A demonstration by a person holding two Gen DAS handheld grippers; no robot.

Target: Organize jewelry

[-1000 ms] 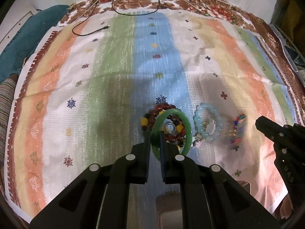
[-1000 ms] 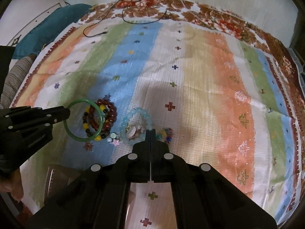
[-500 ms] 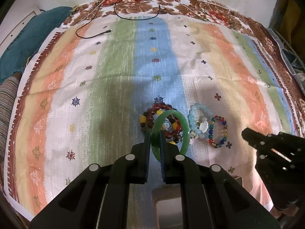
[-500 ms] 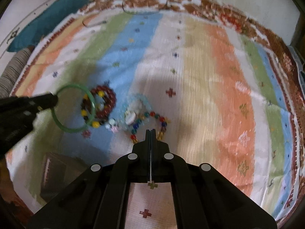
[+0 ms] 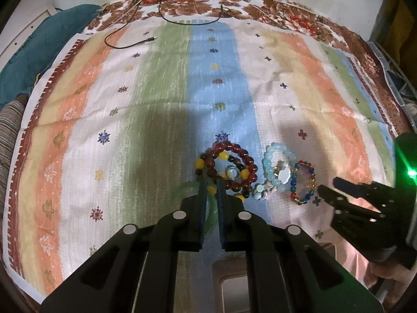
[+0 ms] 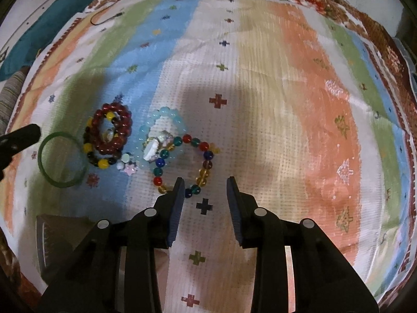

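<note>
Right wrist view, item 1: green bangle [image 6: 62,184], flat on cloth [image 6: 260,104], far left, just beside red bracelet [image 6: 122,120]. Likely stiff, slick, brittle; pinch across the rim, gently. Left tongs [image 5: 211,182]: narrow gap, at bangle's edge; can't tell if gripping. Item 2: multicolour bracelet [image 6: 204,145], overlapping pale-blue one [image 6: 166,111]. Prob. light, floppy, beads roll; you'd nip one strand. Right tongs [image 6: 204,182]: wide, empty, over its near side.

Home: striped bedspread [image 5: 161,83], pillow [image 5: 10,122]
</note>
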